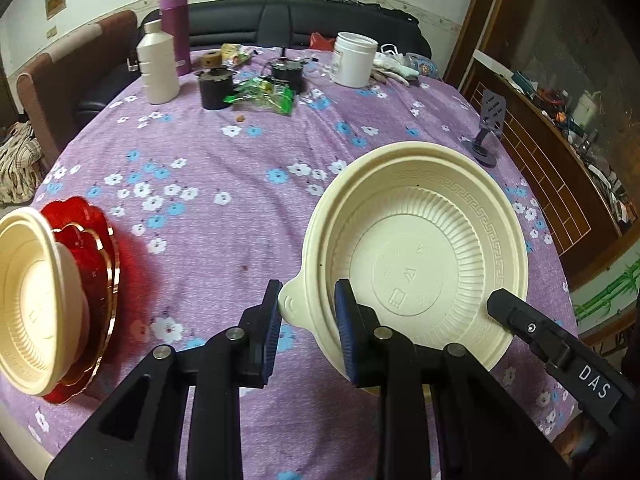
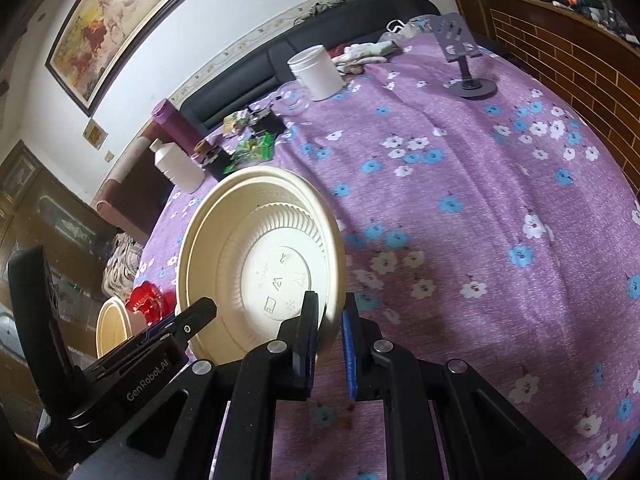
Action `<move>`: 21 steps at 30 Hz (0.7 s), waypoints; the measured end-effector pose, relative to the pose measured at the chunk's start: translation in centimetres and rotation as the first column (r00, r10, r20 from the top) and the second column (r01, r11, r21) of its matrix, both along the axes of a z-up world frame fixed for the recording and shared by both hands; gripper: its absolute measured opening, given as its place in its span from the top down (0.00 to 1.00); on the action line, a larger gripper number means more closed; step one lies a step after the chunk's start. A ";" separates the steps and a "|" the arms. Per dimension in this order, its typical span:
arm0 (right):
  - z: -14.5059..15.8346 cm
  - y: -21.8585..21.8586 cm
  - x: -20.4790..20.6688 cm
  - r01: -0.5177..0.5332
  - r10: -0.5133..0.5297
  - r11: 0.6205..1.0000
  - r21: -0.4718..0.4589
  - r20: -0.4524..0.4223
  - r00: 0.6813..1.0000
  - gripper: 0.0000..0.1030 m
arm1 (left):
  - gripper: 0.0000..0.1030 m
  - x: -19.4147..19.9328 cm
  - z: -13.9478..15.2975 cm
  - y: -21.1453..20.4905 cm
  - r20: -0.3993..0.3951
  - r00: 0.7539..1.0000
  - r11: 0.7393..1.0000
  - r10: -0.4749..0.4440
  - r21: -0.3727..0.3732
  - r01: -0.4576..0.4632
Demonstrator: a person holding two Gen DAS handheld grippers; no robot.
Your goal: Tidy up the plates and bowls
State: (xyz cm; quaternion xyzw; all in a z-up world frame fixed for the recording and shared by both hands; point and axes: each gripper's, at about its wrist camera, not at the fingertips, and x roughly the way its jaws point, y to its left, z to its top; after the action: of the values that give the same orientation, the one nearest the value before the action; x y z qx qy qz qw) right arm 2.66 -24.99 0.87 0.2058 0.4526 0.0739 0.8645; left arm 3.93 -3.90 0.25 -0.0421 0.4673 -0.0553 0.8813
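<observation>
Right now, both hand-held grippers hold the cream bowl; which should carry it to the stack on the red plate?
Probably the left hand-held gripper: it pinches the cream bowl by the tab, on the side of the red plate. The right hand-held gripper grips the farther rim.

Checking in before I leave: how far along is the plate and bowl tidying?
Done: one cream bowl sits on the red plates at the table's left edge. In hand: both the left gripper and right gripper grip the rim of a second cream bowl. Left: setting it on that stack.
</observation>
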 end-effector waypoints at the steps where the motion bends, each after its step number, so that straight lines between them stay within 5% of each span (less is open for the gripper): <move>1: 0.1 0.4 0.0 -0.010 0.010 1.000 0.000 0.003 1.000 0.89 | 0.77 -0.2 0.1 0.4 0.004 1.000 1.000 0.008 0.000 -0.008; 21: 2.9 12.0 1.0 -0.248 0.246 0.969 0.020 0.073 0.966 0.89 | 0.77 -4.6 3.4 12.1 0.093 0.965 0.970 0.243 -0.044 -0.240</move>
State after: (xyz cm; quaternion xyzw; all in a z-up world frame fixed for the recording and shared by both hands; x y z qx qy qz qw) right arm 3.70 -13.03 3.79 0.1575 0.4430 0.1946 0.8609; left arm -0.68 8.24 3.62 -0.1103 0.4140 0.0430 0.9026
